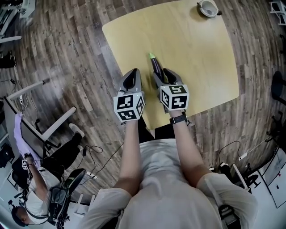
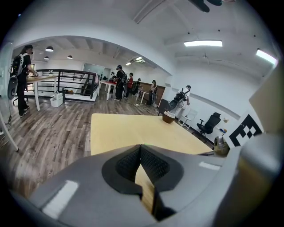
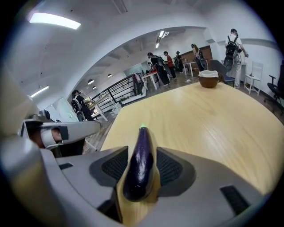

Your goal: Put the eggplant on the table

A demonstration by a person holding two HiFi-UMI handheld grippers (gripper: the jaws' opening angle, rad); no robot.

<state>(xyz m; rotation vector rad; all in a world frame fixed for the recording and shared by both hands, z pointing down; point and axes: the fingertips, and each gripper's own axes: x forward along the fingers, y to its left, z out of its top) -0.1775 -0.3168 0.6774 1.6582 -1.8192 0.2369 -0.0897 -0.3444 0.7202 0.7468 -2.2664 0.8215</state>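
A dark purple eggplant [image 1: 156, 65] with a green stem end points away from me over the yellow table [image 1: 201, 53]. My right gripper [image 1: 161, 77] is shut on the eggplant [image 3: 140, 164], whose thick end sits between the ribbed pads while the stem tip sticks out ahead. Whether the eggplant touches the tabletop is not clear. My left gripper [image 1: 132, 74] hovers beside it over the table's near left part, shut with nothing held. In the left gripper view that gripper's [image 2: 141, 153] tips meet above the tabletop [image 2: 128, 131].
A small brown-and-white bowl [image 1: 208, 7] stands at the table's far right corner, also seen as a bowl [image 3: 209, 79] in the right gripper view. A seated person [image 1: 31, 197] and a desk [image 1: 27, 129] are at the lower left. Wood floor surrounds the table.
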